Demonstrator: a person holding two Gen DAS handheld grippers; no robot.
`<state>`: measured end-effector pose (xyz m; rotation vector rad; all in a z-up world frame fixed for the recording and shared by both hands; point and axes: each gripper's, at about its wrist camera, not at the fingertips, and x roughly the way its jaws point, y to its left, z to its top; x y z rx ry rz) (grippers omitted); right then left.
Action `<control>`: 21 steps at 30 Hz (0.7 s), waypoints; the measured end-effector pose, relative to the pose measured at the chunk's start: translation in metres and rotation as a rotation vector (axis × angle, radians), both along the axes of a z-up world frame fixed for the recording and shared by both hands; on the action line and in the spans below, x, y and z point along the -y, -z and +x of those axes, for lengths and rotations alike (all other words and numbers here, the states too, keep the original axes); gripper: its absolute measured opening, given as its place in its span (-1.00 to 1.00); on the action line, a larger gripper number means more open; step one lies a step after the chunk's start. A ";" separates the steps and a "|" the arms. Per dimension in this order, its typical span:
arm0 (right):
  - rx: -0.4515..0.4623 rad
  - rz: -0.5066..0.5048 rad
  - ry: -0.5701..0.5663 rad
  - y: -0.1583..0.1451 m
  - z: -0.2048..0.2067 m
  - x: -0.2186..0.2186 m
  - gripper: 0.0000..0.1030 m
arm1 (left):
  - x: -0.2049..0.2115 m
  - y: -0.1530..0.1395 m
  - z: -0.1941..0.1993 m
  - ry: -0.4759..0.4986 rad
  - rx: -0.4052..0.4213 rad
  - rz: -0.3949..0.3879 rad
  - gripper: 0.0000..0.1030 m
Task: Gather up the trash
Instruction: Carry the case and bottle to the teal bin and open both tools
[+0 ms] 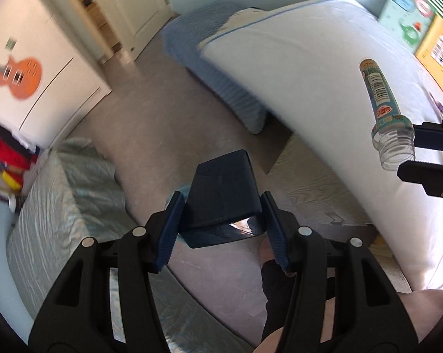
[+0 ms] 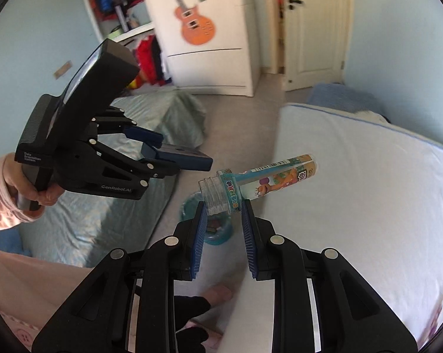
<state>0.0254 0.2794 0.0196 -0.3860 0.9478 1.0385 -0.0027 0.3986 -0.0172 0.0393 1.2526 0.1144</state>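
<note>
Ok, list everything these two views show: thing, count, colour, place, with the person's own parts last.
plastic bottle: 1, clear with teal cartoon label, capless, held by its neck in the right claw
dark box: 1, navy, flat, held in the left claw
trash bin: 1, teal, on the floor between the beds, below the right claw
white bed: 1, white with blue edging, right side of the right wrist view
covered bed: 1, pale green cover, left
blue blanket: 1, far end of the white bed
wardrobe: 1, white, with orange guitar sticker
door: 1, cream, dark handle
left claw: black, blue pads
right claw: black, blue pads
hand: 1, pink sleeve, gripping the left handle
</note>
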 end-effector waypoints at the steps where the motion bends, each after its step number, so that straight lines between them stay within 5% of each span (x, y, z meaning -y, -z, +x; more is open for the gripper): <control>1: -0.005 0.002 -0.029 0.001 0.001 -0.011 -0.51 | -0.011 0.002 -0.002 -0.021 -0.006 -0.005 0.00; 21: -0.109 -0.042 -0.377 0.026 0.004 -0.155 -0.51 | -0.129 0.027 -0.032 -0.267 -0.074 -0.025 0.00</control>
